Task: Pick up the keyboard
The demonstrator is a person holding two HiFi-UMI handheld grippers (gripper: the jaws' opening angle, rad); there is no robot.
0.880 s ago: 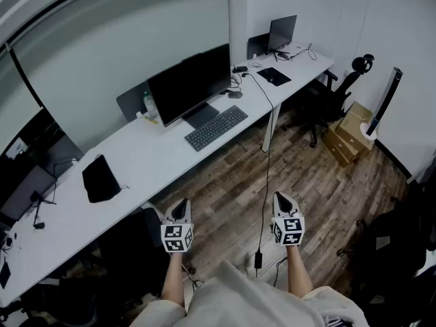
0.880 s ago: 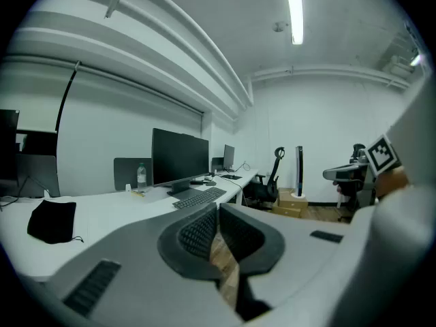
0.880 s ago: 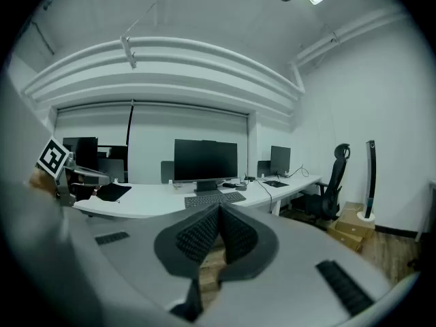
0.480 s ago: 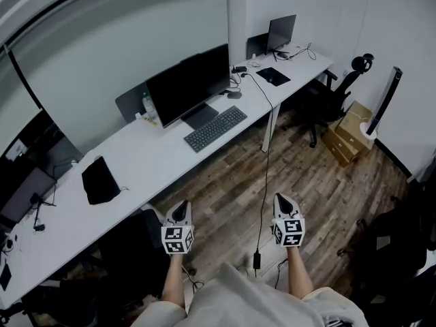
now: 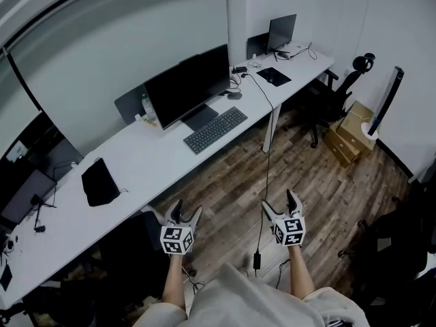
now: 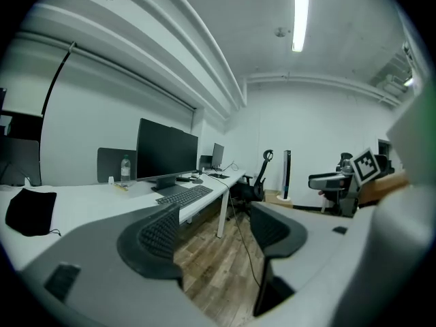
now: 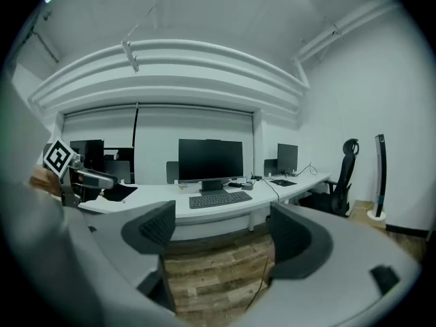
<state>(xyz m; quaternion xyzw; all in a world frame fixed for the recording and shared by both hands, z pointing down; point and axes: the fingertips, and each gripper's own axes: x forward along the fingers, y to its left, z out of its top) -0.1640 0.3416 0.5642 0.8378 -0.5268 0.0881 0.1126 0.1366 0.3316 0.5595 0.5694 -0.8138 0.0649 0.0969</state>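
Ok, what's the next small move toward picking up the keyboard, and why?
Probably step toward the desk: the keyboard lies there before the monitor, far beyond the left tongs and right tongs, both open and empty over the wooden floor.

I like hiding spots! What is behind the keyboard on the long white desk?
Right behind the keyboard is a big dark monitor on its stand. A bottle stands beside the monitor. The monitor covers whatever lies behind it.

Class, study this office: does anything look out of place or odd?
A black cable trails off the front edge of the desk to an adapter lying loose on the floor. The keyboard sits square.
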